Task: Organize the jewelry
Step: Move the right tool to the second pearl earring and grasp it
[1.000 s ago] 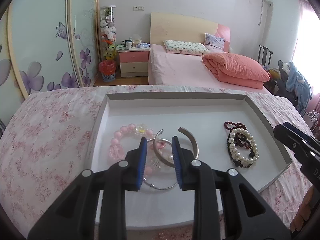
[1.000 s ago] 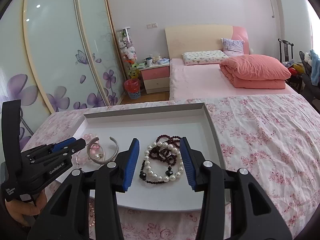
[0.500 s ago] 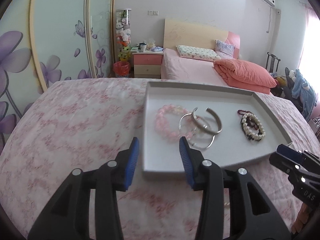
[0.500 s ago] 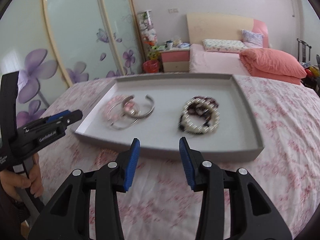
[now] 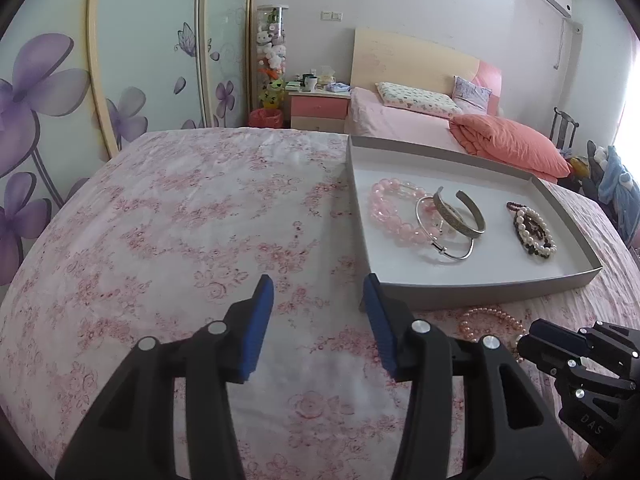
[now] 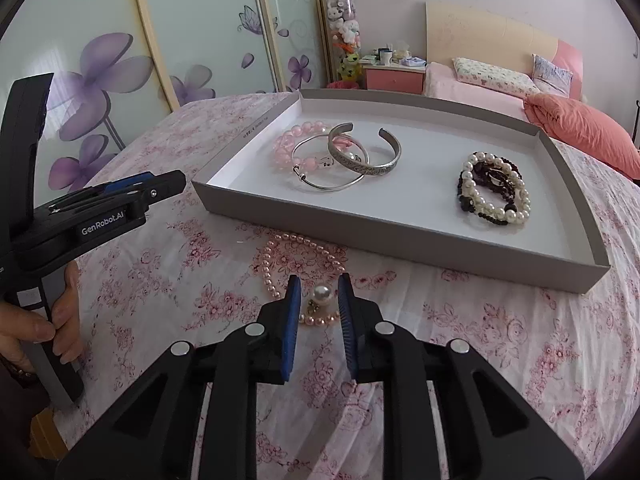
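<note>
The right wrist view shows the right gripper (image 6: 318,300) lowered at bottom centre, its jaws narrowed about the large pearl of a pink pearl necklace (image 6: 298,258) lying on the floral bedspread (image 6: 168,280); nothing is clamped yet. The necklace lies just before the near wall of the grey tray (image 6: 400,242), where bracelets are already grouped. The left gripper (image 5: 318,308) is held wide open and empty at lower centre, with bare cloth ahead.

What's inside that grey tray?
In the tray: a pink bead bracelet, a thin silver bangle and an engraved cuff overlapping it, plus pearl and dark bead bracelets. Overlaps hide parts underneath.
</note>
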`<state>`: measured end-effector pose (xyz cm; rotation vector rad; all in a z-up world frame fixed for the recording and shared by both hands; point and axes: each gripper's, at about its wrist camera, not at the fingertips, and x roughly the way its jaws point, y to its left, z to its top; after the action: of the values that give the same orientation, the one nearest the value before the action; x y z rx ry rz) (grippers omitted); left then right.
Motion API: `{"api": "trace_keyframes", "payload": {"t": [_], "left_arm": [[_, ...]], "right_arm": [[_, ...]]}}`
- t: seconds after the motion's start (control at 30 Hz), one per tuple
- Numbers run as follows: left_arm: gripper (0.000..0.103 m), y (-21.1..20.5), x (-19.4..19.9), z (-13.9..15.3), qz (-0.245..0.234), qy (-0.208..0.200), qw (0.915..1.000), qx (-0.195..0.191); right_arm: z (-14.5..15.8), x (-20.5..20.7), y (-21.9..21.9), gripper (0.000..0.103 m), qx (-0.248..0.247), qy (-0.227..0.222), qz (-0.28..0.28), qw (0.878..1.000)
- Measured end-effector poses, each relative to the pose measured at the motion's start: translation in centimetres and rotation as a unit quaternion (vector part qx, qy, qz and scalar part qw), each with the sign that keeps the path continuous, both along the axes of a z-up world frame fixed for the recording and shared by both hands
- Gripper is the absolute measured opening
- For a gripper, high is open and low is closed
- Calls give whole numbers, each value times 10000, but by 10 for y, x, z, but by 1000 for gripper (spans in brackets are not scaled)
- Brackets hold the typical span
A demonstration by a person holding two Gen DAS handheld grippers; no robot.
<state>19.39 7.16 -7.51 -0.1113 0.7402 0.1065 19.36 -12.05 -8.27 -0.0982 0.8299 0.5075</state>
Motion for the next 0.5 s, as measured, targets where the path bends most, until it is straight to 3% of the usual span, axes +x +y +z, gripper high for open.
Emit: {"api": "trace_keyframes", "payload": {"t": [0.5], "left_arm": [[52, 4, 1, -4, 46, 93, 9999, -8]], "right_arm": [[-5, -2, 9, 15, -406, 106, 94, 9991]]}}
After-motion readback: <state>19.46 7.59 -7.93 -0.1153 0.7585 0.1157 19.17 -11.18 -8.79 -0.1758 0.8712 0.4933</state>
